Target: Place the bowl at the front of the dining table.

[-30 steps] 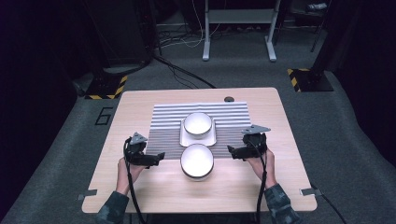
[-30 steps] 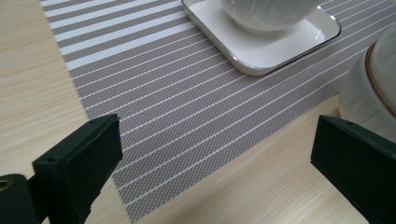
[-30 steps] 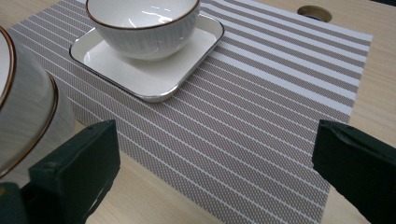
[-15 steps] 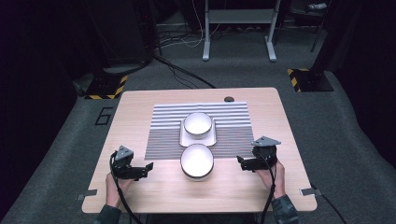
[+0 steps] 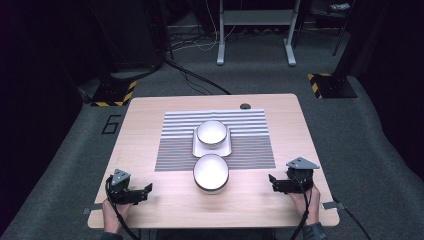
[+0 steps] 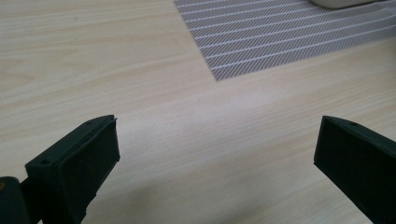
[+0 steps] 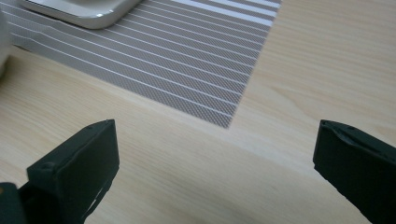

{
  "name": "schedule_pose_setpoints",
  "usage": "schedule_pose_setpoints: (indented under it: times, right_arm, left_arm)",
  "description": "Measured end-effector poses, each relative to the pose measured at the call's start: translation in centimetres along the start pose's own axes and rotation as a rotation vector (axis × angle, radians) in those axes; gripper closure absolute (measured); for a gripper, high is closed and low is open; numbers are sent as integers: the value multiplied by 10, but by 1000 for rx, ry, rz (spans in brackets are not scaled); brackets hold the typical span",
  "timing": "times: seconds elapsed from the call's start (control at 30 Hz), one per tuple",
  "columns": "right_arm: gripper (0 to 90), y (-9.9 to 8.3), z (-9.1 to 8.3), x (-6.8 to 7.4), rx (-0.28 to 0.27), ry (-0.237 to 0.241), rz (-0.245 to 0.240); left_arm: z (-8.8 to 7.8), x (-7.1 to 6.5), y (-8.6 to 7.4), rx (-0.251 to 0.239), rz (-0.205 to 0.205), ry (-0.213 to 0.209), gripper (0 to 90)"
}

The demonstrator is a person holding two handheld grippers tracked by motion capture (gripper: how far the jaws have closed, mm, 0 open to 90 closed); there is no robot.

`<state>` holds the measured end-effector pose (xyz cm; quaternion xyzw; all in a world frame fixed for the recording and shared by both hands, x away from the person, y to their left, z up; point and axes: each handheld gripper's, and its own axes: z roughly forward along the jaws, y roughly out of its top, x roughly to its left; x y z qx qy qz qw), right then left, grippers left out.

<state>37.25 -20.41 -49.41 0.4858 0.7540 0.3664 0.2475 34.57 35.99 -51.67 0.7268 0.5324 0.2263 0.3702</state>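
The near bowl (image 5: 211, 172) sits on bare table (image 5: 145, 120) just off the striped mat's (image 5: 175, 150) front edge, the far bowl (image 5: 212, 133) on a white tray (image 5: 196, 148) behind it. The left gripper (image 5: 145, 190) and right gripper (image 5: 272, 181) rest near the table's front corners, well apart from the bowls, fingers (image 6: 79, 163) released and wide, with open wood between.

Two bowls (image 5: 211, 172) (one mat (image 5: 175, 150))

Tray (image 6: 348, 3) cut off at top edge of left gripper view; bowl (image 7: 3, 42) sliced by right view's edge, possibly.
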Motion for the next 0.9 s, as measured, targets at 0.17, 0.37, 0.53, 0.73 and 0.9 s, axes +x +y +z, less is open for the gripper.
schedule_pose_setpoints:
  times: [0.17,0.37,0.53,0.73,0.9]
  right_arm:
    - [0,-19,-3,-18,7,-36,70]
    - [0,-35,-2,-34,41,-71,110]
    - [0,-39,5,-37,98,-70,103]
    - [0,-37,10,-34,119,-56,76]
    - [0,-37,11,-34,119,-64,78]
  left_arm:
    - [-2,7,-9,10,-12,37,0]
    - [6,13,-11,58,-12,39,0]
    - [14,15,-7,92,14,68,0]
    - [16,15,-5,91,1,81,0]
    - [20,15,-2,91,5,78,0]
